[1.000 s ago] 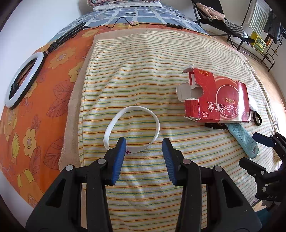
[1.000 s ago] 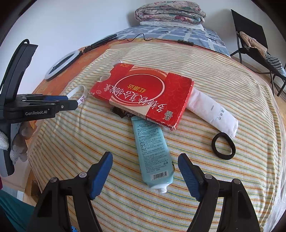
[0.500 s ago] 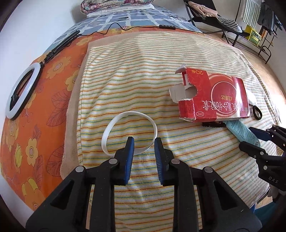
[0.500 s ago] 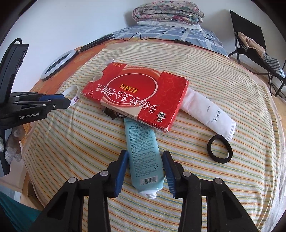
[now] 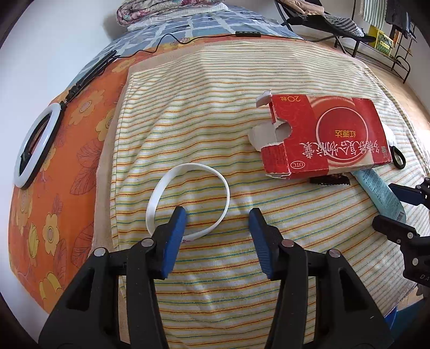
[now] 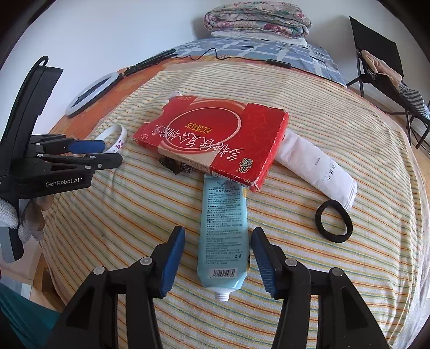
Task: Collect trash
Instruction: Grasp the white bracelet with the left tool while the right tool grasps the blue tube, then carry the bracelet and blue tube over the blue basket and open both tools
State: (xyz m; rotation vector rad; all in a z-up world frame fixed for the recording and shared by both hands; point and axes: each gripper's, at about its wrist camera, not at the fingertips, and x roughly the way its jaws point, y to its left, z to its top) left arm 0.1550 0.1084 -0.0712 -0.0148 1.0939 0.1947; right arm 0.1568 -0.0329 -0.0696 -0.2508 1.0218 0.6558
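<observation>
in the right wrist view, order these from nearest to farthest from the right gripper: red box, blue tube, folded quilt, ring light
1. blue tube: lying between the open fingers of the right gripper.
2. red box: just beyond, resting over the tube's far end.
3. ring light: far left, on the orange sheet.
4. folded quilt: at the far end, by the wall.

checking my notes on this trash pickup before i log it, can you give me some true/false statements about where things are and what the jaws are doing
1. Both sets of jaws are open. True: neither the left gripper nor the right gripper holds anything.
2. The blue tube lies between the right jaws. True, with its capless neck toward the camera.
3. The red box lies clear of the tube. False: it covers the tube's far end.
4. The white band sits on top of the red box. False: it lies on the striped towel, apart from the box.
5. The black ring hangs on the right gripper. False: it lies on the towel beside the white roll.
</observation>
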